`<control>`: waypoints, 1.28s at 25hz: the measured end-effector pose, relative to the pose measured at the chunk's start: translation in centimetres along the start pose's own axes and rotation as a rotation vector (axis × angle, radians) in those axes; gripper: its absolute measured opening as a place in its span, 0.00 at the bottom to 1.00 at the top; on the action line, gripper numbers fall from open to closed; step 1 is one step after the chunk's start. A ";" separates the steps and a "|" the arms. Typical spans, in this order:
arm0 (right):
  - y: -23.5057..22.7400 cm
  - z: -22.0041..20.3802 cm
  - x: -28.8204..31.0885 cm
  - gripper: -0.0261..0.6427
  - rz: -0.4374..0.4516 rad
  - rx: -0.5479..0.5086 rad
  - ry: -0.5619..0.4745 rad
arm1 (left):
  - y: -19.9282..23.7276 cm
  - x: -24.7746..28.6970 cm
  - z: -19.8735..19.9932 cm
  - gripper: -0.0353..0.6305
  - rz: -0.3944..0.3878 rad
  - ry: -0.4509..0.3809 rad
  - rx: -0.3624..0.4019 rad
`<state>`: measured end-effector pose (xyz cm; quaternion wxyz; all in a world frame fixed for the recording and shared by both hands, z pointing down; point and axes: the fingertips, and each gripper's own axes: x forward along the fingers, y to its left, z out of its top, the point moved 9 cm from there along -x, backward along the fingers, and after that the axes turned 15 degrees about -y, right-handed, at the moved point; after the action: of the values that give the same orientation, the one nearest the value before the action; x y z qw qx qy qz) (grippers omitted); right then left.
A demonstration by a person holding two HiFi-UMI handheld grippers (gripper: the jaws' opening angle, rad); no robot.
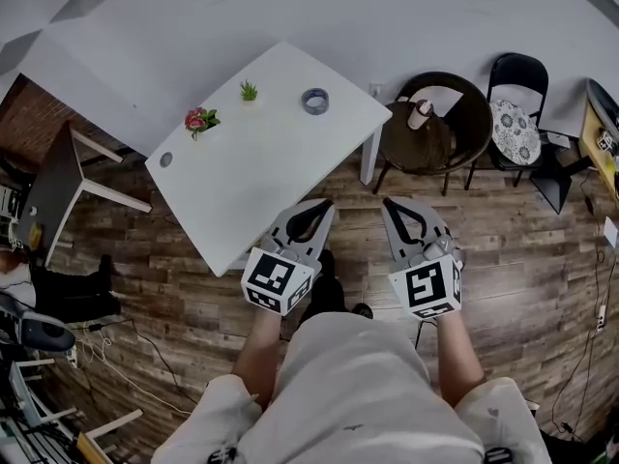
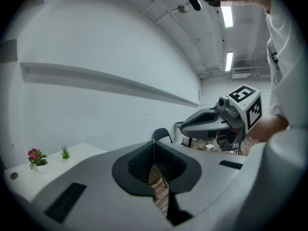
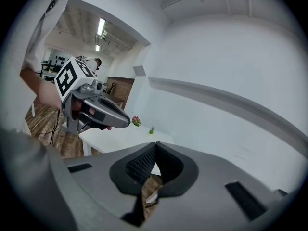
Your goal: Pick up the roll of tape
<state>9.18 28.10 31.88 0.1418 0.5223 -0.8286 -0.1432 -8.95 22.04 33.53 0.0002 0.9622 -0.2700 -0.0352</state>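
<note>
The roll of tape [image 1: 315, 101], a grey-blue ring, lies flat near the far right corner of the white table [image 1: 242, 177] in the head view. Both grippers hang over the wooden floor at the table's near edge, well short of the tape. My left gripper [image 1: 317, 207] is shut with nothing in it, its tip close to the table's edge. To its right, the right gripper [image 1: 391, 204] is also shut and empty. In the left gripper view the jaws [image 2: 154, 143] meet. In the right gripper view the jaws [image 3: 155, 145] meet too. The tape is hidden in both gripper views.
A pink flower pot [image 1: 199, 121], a small green plant [image 1: 250, 91] and a small round disc [image 1: 165, 159] stand on the table's left part. A round dark chair holding a cup [image 1: 431, 124] and a black folding chair [image 1: 515, 114] stand right of the table. A bench [image 1: 58, 196] is at left.
</note>
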 end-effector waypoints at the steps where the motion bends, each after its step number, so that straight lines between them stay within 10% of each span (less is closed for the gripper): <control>1: -0.3 0.0 0.6 0.05 0.002 -0.002 0.003 | 0.5 0.4 0.0 0.09 -0.003 -0.003 -0.001; 32: -4.8 -0.3 20.8 0.18 0.015 0.030 0.080 | 20.3 8.1 -1.0 0.18 -0.070 0.025 -0.027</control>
<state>4.69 7.26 32.08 0.1678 0.5234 -0.8283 -0.1086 -12.56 0.45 34.40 0.0155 0.9713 -0.2357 -0.0267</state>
